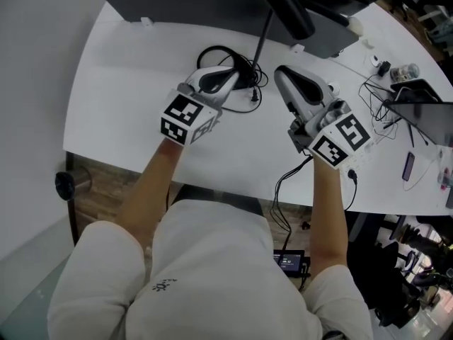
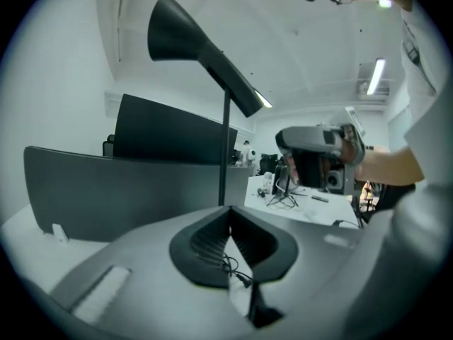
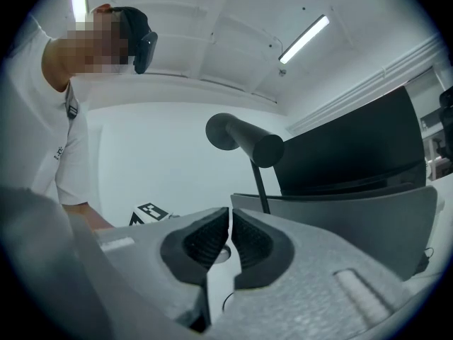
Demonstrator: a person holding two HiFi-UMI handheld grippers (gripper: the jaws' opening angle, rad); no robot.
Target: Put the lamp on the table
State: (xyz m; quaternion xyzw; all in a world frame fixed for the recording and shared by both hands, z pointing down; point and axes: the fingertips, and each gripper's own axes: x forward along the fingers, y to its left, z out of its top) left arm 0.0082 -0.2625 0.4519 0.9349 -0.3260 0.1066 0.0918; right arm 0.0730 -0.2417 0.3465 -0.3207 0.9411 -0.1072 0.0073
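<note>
the lamp (image 1: 287, 9) stands on the white surface (image 1: 120, 98) close to its far edge, just in front of a dark grey panel (image 1: 191, 2) that runs along that edge. its thin black stem rises upright from beside a tangle of black cable (image 1: 246, 68). its long dark head tilts out above the middle of the surface.

the left claw (image 1: 230, 75) points toward the far edge, with its tip at the cable tangle and near the foot of the stem. whether it touches the surface i cannot tell. in the left gripper view the left claw (image 2: 228, 214) is fully closed: its ribbed pads (image 2: 202, 243) meet at the tip with nothing pinched. the cable (image 2: 230, 266) shows on the surface beyond, and the lamp (image 2: 202, 48) stands straight ahead before the panel (image 2: 106, 190).

the right claw (image 1: 284, 75) sits just right of the stem, apart from it, and also aims at the far edge. in the right gripper view the right claw (image 3: 231, 218) has its pads (image 3: 198, 243) drawn together to a hairline slit, holding nothing. the lamp (image 3: 248, 142) hangs above and ahead, with the panel (image 3: 354, 211) behind it.

both forearms (image 1: 152, 190) reach in over the near edge.
</note>
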